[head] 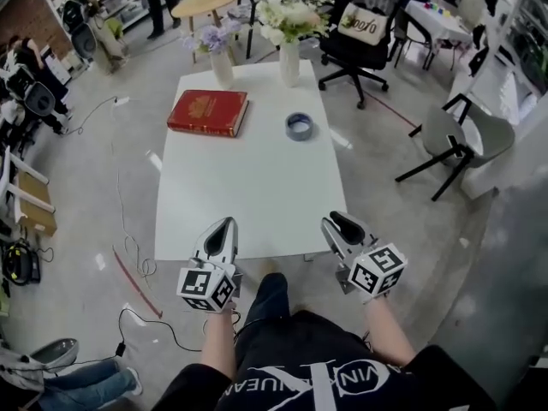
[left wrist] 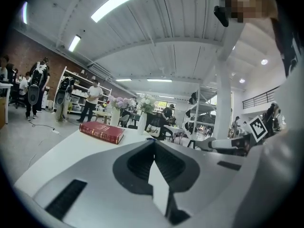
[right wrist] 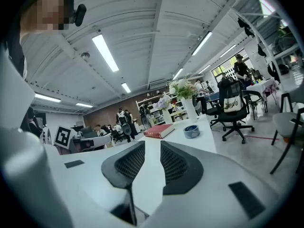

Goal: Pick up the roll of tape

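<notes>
Tape (head: 299, 126) untouched; right tool (head: 340, 222) spread wide, empty.

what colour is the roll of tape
The roll of tape is blue; the head view shows it best.

Grey left gripper (head: 224, 224) and right gripper (head: 339, 222), black-and-white marker cubes (head: 206, 288), black white-printed T-shirt (head: 330, 377)

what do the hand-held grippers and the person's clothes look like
The left hand-held gripper and right hand-held gripper are light grey shells with black textured pads, each bearing a cube of black-and-white square markers. The top is black with white print.
</notes>
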